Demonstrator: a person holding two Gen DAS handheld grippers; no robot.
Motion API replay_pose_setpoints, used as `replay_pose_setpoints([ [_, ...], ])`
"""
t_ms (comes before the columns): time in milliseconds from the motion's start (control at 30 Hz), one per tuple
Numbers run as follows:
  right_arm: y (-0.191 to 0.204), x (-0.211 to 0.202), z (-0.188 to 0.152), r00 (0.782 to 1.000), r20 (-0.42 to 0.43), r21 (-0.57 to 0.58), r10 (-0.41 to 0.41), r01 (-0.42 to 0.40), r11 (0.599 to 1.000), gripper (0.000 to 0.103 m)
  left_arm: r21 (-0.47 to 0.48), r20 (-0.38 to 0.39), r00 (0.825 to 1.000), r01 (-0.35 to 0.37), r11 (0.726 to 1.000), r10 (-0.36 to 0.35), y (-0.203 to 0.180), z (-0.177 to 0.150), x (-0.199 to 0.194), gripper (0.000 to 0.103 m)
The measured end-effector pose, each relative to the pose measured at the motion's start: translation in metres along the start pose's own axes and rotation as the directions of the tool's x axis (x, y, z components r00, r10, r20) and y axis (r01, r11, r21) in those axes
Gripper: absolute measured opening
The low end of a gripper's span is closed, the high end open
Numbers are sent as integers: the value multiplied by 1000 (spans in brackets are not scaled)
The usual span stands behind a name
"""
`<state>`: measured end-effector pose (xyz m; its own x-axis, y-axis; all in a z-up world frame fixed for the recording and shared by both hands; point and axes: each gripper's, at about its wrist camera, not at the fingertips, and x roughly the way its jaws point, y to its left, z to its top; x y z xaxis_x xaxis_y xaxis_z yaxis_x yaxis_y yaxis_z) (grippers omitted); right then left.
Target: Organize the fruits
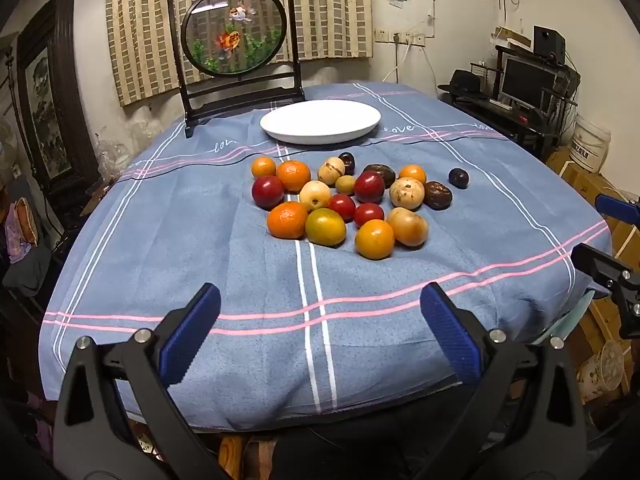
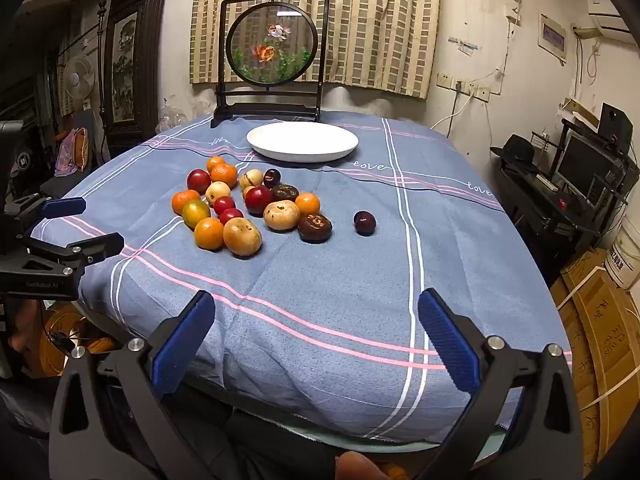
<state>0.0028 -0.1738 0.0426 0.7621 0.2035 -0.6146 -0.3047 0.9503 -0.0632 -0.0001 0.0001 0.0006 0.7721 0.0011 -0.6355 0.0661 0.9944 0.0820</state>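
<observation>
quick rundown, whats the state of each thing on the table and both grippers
white plate: empty, behind the fruit
fruit pile: loose on the cloth, none on the plate
lone dark plum: apart from the pile, to its right
left gripper: open, holding nothing
right gripper: open, holding nothing

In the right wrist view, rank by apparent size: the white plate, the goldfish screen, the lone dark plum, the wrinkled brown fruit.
1. goldfish screen
2. white plate
3. wrinkled brown fruit
4. lone dark plum

Both fruits lie nearer the camera, yet look far smaller.
</observation>
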Motion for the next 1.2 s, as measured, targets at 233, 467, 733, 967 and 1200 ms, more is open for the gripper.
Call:
replay_pose_setpoints([
  [233, 0, 0, 0, 1000, 6, -1, -1, 1, 1000, 102, -25, -2, 1000, -2, 1000, 2, 1, -1, 4, 101],
  [467, -1, 0, -1, 1000, 0, 3, -1, 1, 1000, 102, -33, -17, 1000, -18, 999, 17, 9, -2, 5, 101],
  [733, -2, -3, 1, 1000, 2, -2, 0, 0, 1000, 102, -34, -23, 1000, -19, 999, 18, 11, -2, 7, 101],
  [967, -1, 0, -1, 1000, 1, -3, -3, 3, 1000, 102, -28, -25, 999, -22, 999, 22, 8, -3, 7, 101],
  [1200, -1, 0, 0, 1000, 1, -5, -2, 2, 1000, 102, -24, -28, 999, -26, 999, 25, 8, -3, 6, 101],
])
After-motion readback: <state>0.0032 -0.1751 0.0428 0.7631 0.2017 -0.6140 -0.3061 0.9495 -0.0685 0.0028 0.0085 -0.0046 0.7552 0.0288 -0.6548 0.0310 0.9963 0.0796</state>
